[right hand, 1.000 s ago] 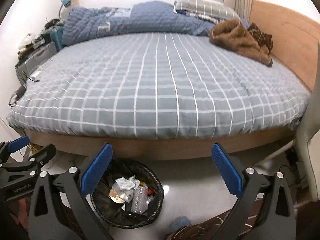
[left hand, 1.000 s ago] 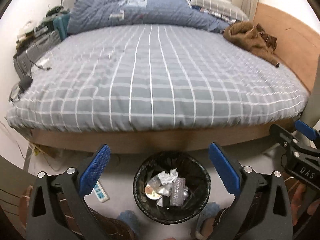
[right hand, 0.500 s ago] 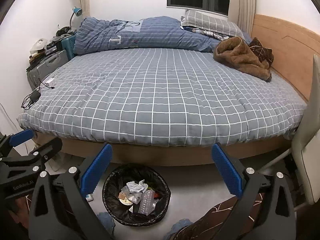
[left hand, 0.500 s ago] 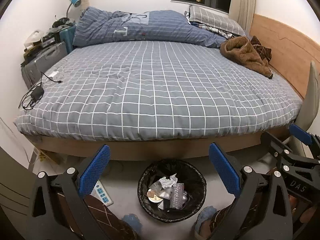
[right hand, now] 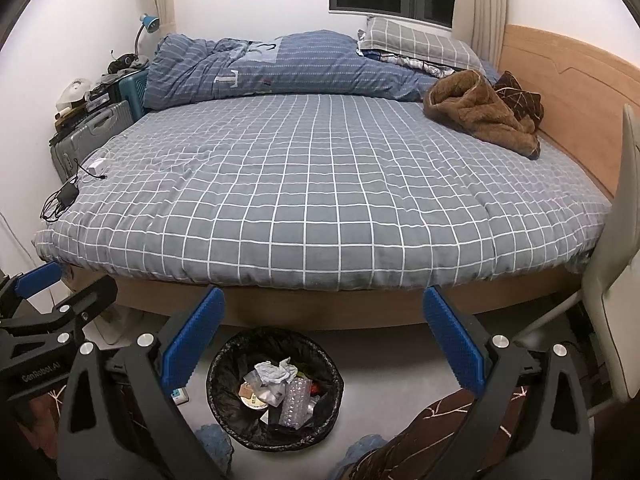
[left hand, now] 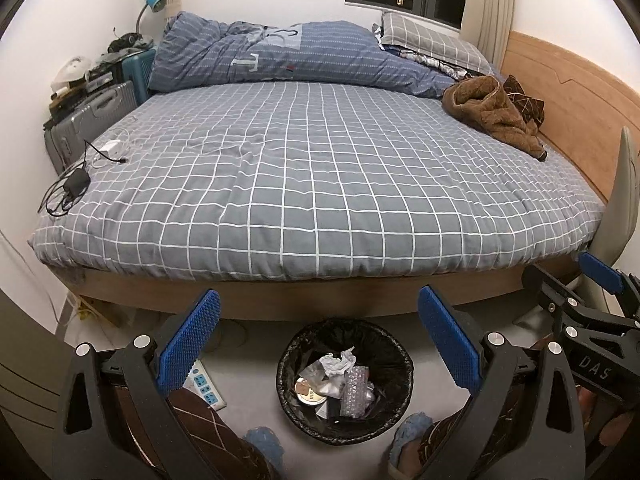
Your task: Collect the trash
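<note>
Both hand-held grippers, left (left hand: 318,338) & right (right hand: 324,336), agape, empty, above bin (left hand: 290,350) nr bed edge (left hand: 320,296)

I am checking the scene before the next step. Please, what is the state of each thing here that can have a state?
left gripper: open, holds nothing.
right gripper: open, holds nothing.
trash bin: upright on the floor, black liner, partly filled with trash.
crumpled paper: in the bin, on top.
blanket: bunched at the far side of the bed.
brown garment: crumpled near the headboard.
</note>
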